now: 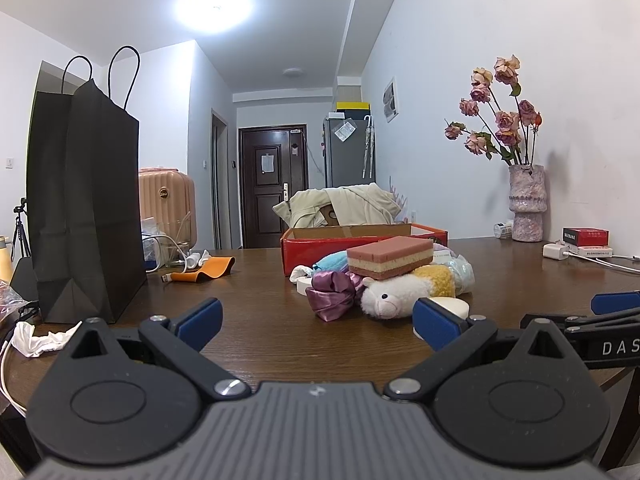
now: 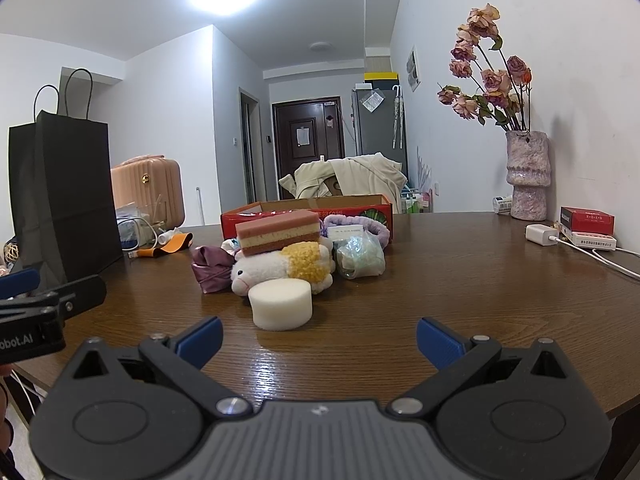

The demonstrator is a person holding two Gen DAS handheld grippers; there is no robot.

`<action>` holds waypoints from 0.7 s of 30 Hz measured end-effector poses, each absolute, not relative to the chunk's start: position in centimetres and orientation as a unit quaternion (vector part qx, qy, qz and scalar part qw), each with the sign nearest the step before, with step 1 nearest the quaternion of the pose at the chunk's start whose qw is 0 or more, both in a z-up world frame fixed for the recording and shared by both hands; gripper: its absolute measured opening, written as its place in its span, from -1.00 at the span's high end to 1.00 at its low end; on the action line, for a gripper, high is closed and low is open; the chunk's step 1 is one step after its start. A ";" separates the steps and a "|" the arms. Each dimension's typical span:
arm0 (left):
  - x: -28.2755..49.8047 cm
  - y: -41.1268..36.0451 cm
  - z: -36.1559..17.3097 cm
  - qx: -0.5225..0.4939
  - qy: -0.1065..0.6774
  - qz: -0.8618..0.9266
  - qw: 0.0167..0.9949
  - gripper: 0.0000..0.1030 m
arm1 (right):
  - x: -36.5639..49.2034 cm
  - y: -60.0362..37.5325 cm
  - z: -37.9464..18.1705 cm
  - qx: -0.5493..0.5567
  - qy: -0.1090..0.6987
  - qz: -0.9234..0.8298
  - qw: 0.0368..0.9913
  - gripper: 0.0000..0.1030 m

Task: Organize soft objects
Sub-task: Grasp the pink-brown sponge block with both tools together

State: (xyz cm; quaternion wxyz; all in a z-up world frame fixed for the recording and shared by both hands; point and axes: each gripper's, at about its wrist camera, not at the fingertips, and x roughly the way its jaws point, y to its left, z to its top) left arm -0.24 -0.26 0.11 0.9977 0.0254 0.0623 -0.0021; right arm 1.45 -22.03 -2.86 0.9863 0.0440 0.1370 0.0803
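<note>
My left gripper (image 1: 318,322) and right gripper (image 2: 319,340) are both wide open, holding nothing. A stripy sponge (image 2: 278,231) sits on the fluffy toy sheep (image 2: 280,270). I cannot see inside the red box (image 2: 308,216).

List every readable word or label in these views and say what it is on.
"DAS", cut off by the frame edge: on the right gripper.
"obot.AI", start cut off: on the left gripper.
Red box print: blurred.
Small boxes by the wall: too small to read.
Door notice: unreadable.
</note>
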 end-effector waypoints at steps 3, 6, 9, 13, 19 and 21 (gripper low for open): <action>-0.2 -0.3 0.1 0.025 0.063 -0.002 0.998 -1.00 | 1.5 -22.0 -2.9 0.044 0.137 0.081 0.986 -1.00; -0.2 -0.3 0.1 0.025 0.063 -0.002 0.998 -1.00 | 1.5 -22.1 -2.9 0.043 0.139 0.081 0.986 -1.00; -0.2 -0.3 0.0 0.025 0.064 -0.002 0.998 -1.00 | 1.5 -22.1 -2.9 0.042 0.136 0.078 0.987 -1.00; 0.3 -0.1 0.1 0.027 0.069 0.000 0.997 -1.00 | 1.5 -22.1 -2.8 0.042 0.137 0.083 0.986 -1.00; 4.3 1.0 2.3 0.035 0.078 0.020 0.996 -1.00 | 3.3 -23.1 -0.8 0.044 0.107 0.074 0.991 -1.00; 6.5 1.6 3.5 0.013 0.103 0.012 0.995 -1.00 | 4.6 -23.8 0.0 0.054 0.099 0.068 0.991 -1.00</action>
